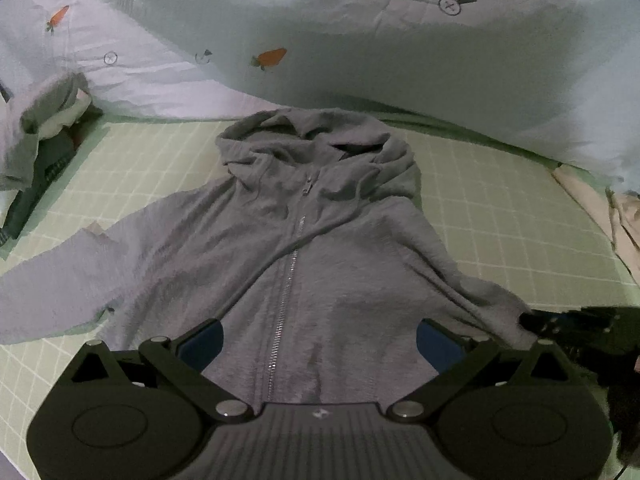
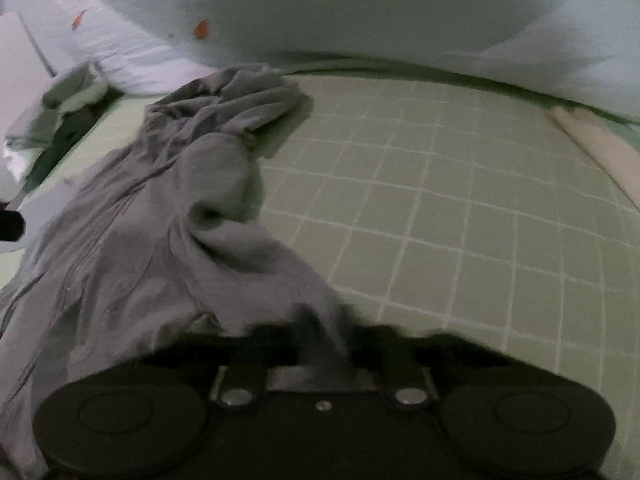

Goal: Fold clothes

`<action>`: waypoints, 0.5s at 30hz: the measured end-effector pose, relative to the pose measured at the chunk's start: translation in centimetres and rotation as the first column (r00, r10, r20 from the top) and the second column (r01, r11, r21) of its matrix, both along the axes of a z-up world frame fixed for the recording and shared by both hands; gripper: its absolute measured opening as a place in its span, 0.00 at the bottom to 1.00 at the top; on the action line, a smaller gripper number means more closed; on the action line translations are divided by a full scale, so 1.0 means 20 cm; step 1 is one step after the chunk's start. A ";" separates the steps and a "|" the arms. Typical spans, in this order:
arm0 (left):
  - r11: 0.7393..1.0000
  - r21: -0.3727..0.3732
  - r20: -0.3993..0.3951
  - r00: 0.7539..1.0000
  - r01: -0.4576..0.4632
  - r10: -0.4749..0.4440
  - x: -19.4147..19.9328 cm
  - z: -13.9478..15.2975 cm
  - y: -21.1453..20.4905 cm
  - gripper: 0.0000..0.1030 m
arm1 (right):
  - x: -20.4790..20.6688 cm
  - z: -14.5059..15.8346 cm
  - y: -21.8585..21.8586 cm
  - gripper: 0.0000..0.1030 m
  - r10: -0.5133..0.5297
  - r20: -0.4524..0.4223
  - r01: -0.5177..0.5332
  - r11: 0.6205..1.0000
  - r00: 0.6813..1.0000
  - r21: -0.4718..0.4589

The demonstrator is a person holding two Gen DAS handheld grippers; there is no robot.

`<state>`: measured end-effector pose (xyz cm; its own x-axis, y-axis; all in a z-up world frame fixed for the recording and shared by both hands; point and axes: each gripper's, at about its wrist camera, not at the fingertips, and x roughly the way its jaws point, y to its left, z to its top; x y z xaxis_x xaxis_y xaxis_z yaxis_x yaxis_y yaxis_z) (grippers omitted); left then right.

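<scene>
A grey zip-up hoodie (image 1: 304, 264) lies front up on a green checked sheet (image 1: 500, 208), hood at the far end, one sleeve stretched out to the left. My left gripper (image 1: 318, 340) is open, its blue pads wide apart over the hoodie's lower front near the zip. My right gripper (image 2: 324, 336) is shut on the hoodie's right sleeve (image 2: 256, 256) and holds it slightly raised; the view is blurred. The right gripper also shows in the left wrist view (image 1: 560, 320) at the sleeve's end.
A pale quilt with carrot prints (image 1: 360, 40) is bunched along the far side. A pile of grey and dark clothes (image 1: 44, 136) lies at the far left. A beige cloth (image 1: 592, 200) lies at the right edge.
</scene>
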<state>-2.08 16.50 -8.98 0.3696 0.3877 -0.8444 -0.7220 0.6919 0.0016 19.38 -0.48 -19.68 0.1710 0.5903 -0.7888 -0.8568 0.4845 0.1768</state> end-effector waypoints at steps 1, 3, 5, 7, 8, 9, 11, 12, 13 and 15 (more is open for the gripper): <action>1.000 -0.003 -0.002 1.000 -0.004 0.004 0.00 0.00 0.01 0.99 | 0.02 0.02 0.01 0.01 -0.007 0.039 0.007 1.000 0.999 0.015; 1.000 -0.008 -0.005 1.000 -0.010 0.010 0.00 -0.01 0.02 0.99 | 0.11 0.05 0.02 0.01 -0.078 0.079 0.074 0.996 0.994 0.057; 1.000 -0.011 -0.009 1.000 -0.016 0.016 0.00 -0.02 0.03 0.99 | 0.21 0.08 0.03 0.01 -0.165 0.098 0.155 0.983 0.981 0.101; 1.000 -0.009 -0.014 1.000 -0.018 0.018 0.00 -0.02 0.03 0.99 | 0.27 0.09 0.04 0.09 -0.247 0.122 0.234 0.966 0.961 0.114; 1.000 -0.007 -0.016 1.000 -0.020 0.020 0.00 -0.02 0.03 0.99 | 0.28 0.09 0.06 0.20 -0.277 0.163 0.265 0.960 0.947 0.091; 1.000 -0.005 -0.017 1.000 -0.020 0.020 0.00 -0.02 0.04 0.99 | 0.28 0.09 0.07 0.29 -0.304 0.203 0.296 0.953 0.931 0.068; 1.000 0.002 -0.017 1.000 -0.023 0.023 -0.01 -0.01 0.04 0.99 | 0.27 0.10 0.02 0.51 -0.341 0.234 0.335 0.940 0.910 0.069; 1.000 0.004 -0.017 1.000 -0.024 0.024 -0.02 -0.01 0.04 0.99 | 0.25 0.10 -0.03 0.52 -0.372 0.227 0.363 0.928 0.900 0.081; 1.000 0.004 -0.018 1.000 -0.025 0.026 -0.03 -0.01 0.05 0.99 | 0.24 0.11 -0.09 0.53 -0.403 0.220 0.392 0.915 0.889 0.093; 1.000 0.004 -0.021 0.999 -0.027 0.027 -0.03 -0.01 0.05 0.99 | 0.19 0.11 -0.23 0.60 -0.489 0.217 0.479 0.872 0.845 0.098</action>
<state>-2.66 17.43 -9.17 0.3410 0.4005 -0.8505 -0.7402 0.6721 0.0197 23.20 -5.16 -17.56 0.6145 0.4146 -0.6712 -0.5336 0.8451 0.0334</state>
